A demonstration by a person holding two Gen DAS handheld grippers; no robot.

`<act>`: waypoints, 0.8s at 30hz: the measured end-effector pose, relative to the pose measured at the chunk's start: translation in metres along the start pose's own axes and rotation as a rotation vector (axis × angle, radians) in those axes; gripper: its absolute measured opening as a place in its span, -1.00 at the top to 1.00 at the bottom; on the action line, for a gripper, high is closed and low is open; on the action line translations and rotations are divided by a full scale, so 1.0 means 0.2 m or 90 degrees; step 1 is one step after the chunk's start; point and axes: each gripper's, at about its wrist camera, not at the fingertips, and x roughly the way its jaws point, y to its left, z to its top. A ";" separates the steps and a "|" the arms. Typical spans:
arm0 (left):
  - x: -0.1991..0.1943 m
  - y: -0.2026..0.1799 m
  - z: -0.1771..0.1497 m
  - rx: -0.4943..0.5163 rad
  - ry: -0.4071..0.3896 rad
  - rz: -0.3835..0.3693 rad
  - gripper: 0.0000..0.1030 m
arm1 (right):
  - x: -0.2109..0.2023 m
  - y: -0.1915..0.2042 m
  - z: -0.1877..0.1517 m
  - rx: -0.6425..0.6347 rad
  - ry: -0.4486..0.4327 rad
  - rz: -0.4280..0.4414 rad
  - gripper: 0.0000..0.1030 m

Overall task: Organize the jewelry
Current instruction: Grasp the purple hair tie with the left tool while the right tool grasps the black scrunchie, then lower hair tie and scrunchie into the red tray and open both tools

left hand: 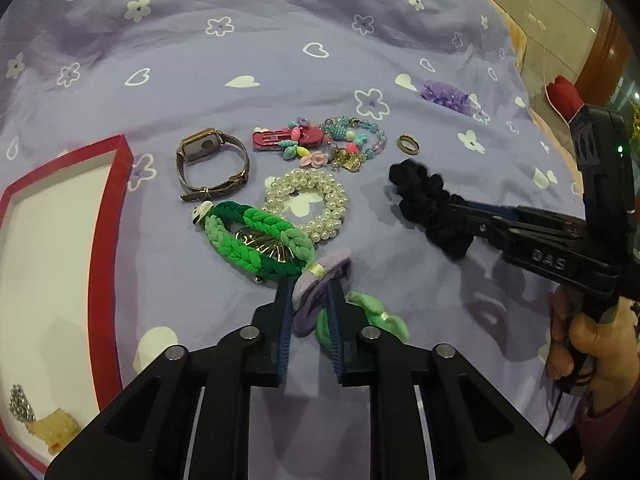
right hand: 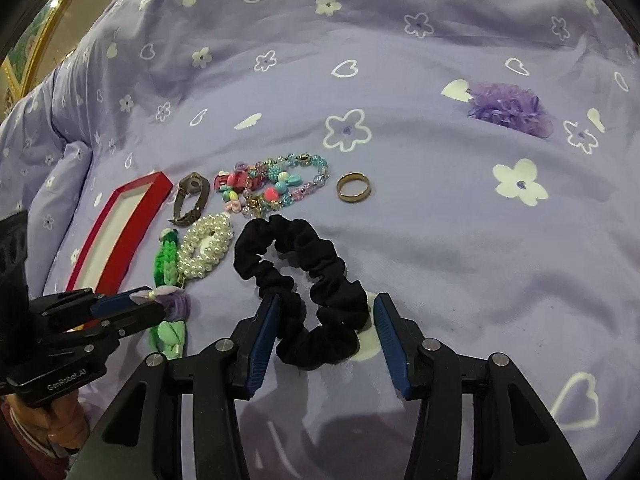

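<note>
My left gripper (left hand: 311, 284) is shut on a purple felt hair tie (left hand: 316, 300) that lies over a light green one (left hand: 372, 314); it also shows in the right wrist view (right hand: 170, 300). My right gripper (right hand: 326, 304) is open, its fingers either side of a black scrunchie (right hand: 308, 276) on the bedspread. The scrunchie shows in the left wrist view (left hand: 428, 200). A red box (left hand: 108, 240) with a white inside lies at the left and holds a clear yellow piece (left hand: 56, 428) and a silver one (left hand: 20, 402).
On the purple flowered bedspread (right hand: 400, 20) lie a green braided band (left hand: 256, 244), a pearl bracelet (left hand: 316, 200), a watch (left hand: 212, 164), a red hair clip (left hand: 288, 136), a bead bracelet (left hand: 356, 140), a gold ring (right hand: 354, 188) and a purple frilly scrunchie (right hand: 512, 108).
</note>
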 end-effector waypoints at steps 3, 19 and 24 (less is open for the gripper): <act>-0.03 0.00 0.00 -0.020 -0.008 0.003 0.83 | -0.02 0.00 -0.01 -0.002 -0.008 0.009 0.78; -0.32 -0.01 -0.08 -0.069 -0.071 0.013 0.84 | -0.33 0.15 -0.09 0.007 -0.075 0.103 0.83; -0.38 0.10 -0.12 -0.086 -0.081 0.008 0.84 | -0.35 0.24 -0.12 0.022 -0.087 0.129 0.83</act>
